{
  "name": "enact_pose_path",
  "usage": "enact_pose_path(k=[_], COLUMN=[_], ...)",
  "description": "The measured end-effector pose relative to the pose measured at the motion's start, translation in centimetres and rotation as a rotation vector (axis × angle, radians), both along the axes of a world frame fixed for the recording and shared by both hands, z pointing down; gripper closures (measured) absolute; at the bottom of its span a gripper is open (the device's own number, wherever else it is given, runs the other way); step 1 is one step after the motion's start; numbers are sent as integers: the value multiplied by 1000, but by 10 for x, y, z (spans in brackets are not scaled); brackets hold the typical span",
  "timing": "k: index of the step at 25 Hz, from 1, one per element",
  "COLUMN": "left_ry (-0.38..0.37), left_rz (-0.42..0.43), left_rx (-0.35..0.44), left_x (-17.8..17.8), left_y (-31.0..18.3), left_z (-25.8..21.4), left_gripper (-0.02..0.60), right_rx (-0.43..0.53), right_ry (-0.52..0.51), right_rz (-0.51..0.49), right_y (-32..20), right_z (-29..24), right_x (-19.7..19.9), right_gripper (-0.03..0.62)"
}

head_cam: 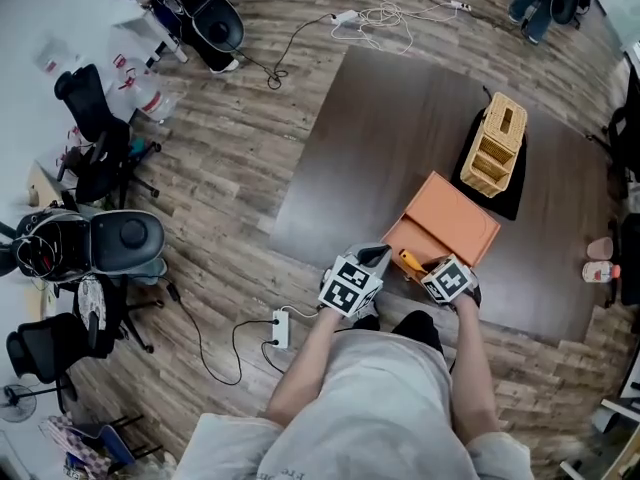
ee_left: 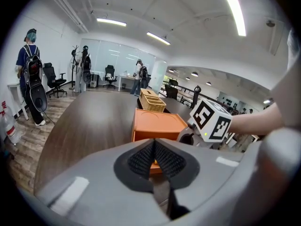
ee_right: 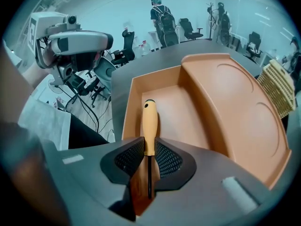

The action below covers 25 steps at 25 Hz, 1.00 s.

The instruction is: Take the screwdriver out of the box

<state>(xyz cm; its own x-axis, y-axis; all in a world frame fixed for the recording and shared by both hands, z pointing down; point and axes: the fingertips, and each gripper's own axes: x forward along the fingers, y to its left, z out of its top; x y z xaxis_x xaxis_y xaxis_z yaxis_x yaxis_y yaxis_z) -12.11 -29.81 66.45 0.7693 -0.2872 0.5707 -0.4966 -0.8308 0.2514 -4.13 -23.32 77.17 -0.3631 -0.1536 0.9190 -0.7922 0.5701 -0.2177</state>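
My right gripper (ee_right: 149, 161), low in the frame, squeezes the yellow-handled screwdriver (ee_right: 149, 124), but it may slip back into the orange plastic box (ee_right: 221, 102) if I tilt.

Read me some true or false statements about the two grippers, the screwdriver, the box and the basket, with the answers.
1. The right gripper is shut on the yellow handle of the screwdriver. True.
2. The left gripper grips the box. False: its jaws are together with nothing between them.
3. The basket sits inside the box. False: it stands on a black mat beyond the box.
4. The box stands on the dark table. True.
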Motion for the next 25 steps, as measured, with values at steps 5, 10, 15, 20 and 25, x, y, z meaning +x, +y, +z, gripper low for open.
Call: enact_pose_path(k=[5,10,15,20,25], left_ry=[-6,-15,-17,-22,-21], left_rz=[9,0,-11,-19,-45], left_rx=[4,10,21,19,7], left_x=[4,4,4,13,18], left_y=[6,11,12,21,26], left_z=[0,-1,-3,-3,-5], left_gripper=[528,528,528,528,528], right_rx=[70,126,167,208,254], right_ry=[-34,-60,-85,-117,-150], right_rz=[57,111,134,151,170], right_y=[-8,-14,-20,-18,-21], right_z=[-10,-22,-31,-40,-55], right_x=[4,7,6,10,9], right_gripper=[525,526,525,526,526])
